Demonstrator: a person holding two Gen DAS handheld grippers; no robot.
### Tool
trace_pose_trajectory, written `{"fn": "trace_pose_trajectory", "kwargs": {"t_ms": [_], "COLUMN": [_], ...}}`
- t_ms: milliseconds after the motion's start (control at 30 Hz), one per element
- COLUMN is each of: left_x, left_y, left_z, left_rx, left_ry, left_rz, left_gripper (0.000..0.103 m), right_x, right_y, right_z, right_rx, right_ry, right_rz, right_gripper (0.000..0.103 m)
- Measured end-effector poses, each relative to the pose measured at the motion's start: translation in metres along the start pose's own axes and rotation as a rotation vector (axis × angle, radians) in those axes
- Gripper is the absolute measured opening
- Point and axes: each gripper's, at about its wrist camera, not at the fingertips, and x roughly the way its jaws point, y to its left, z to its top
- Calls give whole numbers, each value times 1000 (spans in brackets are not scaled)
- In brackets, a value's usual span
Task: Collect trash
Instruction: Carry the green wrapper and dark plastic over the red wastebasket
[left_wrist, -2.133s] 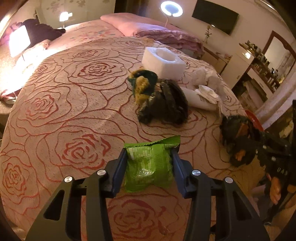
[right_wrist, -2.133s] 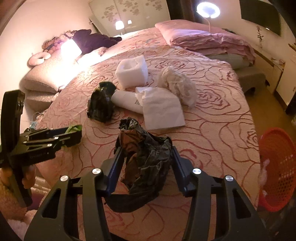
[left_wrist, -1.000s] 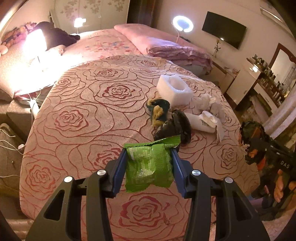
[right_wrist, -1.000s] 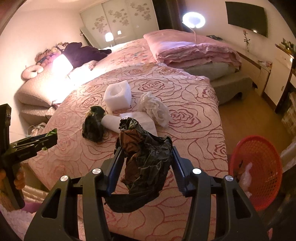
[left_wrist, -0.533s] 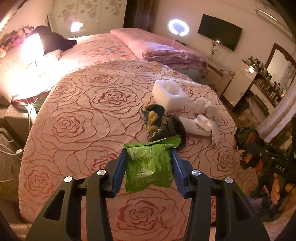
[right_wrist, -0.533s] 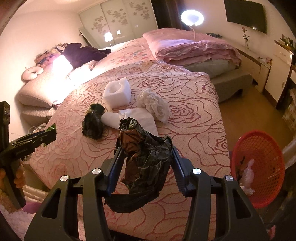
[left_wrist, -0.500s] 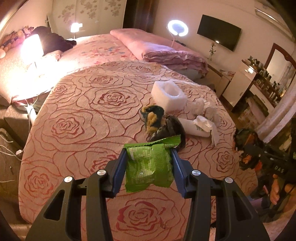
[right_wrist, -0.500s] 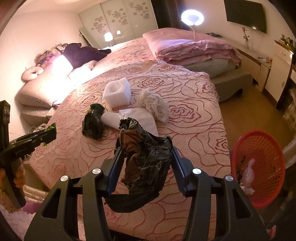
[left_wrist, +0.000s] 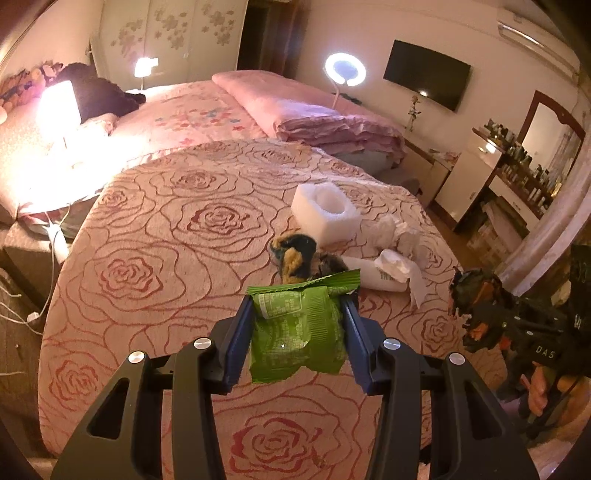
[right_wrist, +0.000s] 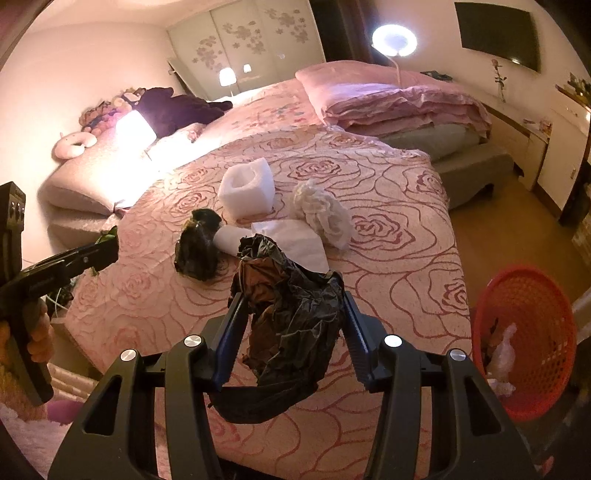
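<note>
My left gripper (left_wrist: 299, 306) is shut on a green snack wrapper (left_wrist: 299, 332) and holds it above the near part of the bed. My right gripper (right_wrist: 291, 299) is shut on a crumpled black plastic bag (right_wrist: 291, 314), above the bed's near edge. It shows at the right in the left wrist view (left_wrist: 476, 310). A red mesh trash basket (right_wrist: 524, 332) with some trash inside stands on the floor to the right. On the bed lie a white foam block (right_wrist: 247, 190), crumpled white paper (right_wrist: 325, 214), a white sheet (right_wrist: 295, 240) and a dark wrapper (right_wrist: 197, 247).
The bed has a pink rose-pattern cover (left_wrist: 155, 258). Folded pink bedding (right_wrist: 399, 103) lies at its far end. A lit lamp (left_wrist: 59, 105) stands at the left, a ring light (left_wrist: 345, 70) behind. A dresser (left_wrist: 509, 173) with bottles stands at the right.
Both grippers have drawn back from the bed and risen, each still holding its trash. The red basket has come more fully into the right wrist view.
</note>
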Motion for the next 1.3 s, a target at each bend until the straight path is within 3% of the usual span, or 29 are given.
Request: {"fn": "trace_pose_trajectory", "kwargs": {"t_ms": [633, 1033, 1300], "left_x": [9, 31, 48], "left_y": [-36, -85, -131], "left_z": [20, 35, 49], "left_rx": [63, 163, 259], "left_ry": [-5, -2, 2], "left_rz": [-48, -180, -260], "left_gripper": [44, 44, 44], "right_x": [-15, -39, -53], "right_y": [-23, -43, -80], "right_z": [9, 12, 12], "right_rx": [11, 48, 134], "right_ry": [-60, -111, -131], "right_rz": [-23, -93, -179], "right_gripper": [49, 49, 49]}}
